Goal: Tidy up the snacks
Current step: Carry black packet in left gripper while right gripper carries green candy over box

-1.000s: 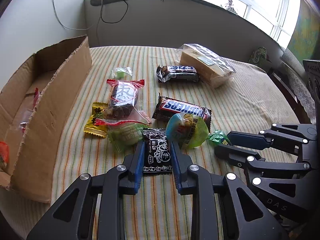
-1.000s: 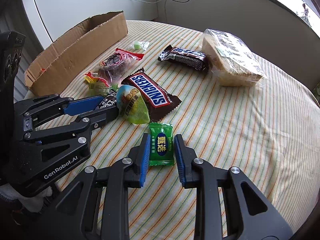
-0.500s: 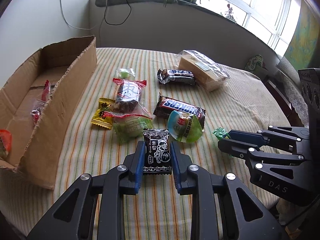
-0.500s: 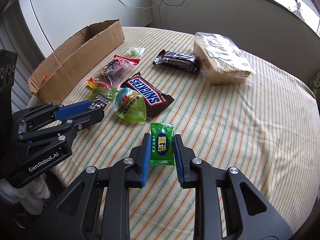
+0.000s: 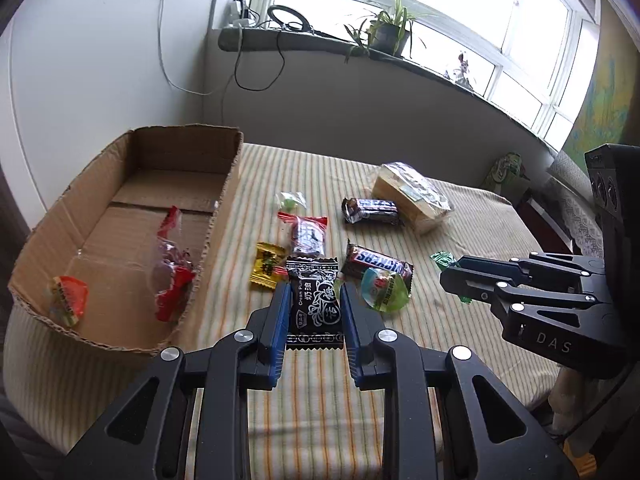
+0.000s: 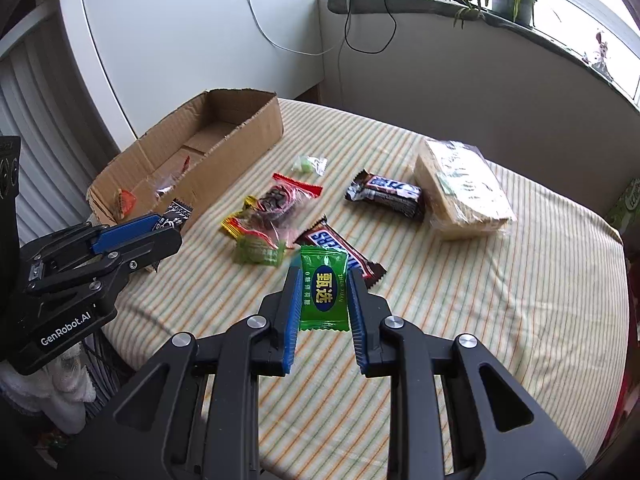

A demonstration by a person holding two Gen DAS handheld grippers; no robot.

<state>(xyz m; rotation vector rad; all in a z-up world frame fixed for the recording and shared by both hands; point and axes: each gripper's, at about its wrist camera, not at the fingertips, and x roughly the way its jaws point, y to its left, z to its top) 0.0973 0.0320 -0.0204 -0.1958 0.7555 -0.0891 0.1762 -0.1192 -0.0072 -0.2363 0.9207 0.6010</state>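
1. The box held three snacks.
2. Left gripper fingers clamped a black candy; right gripper fingers clamped a green candy, both above the bench.
3. About eight snacks lay unsorted.

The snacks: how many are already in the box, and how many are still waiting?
Done: three packets lie in the box. In hand: left tool holds a black candy, right tool a green candy. Left: eight or so snacks on the table, including two Snickers.
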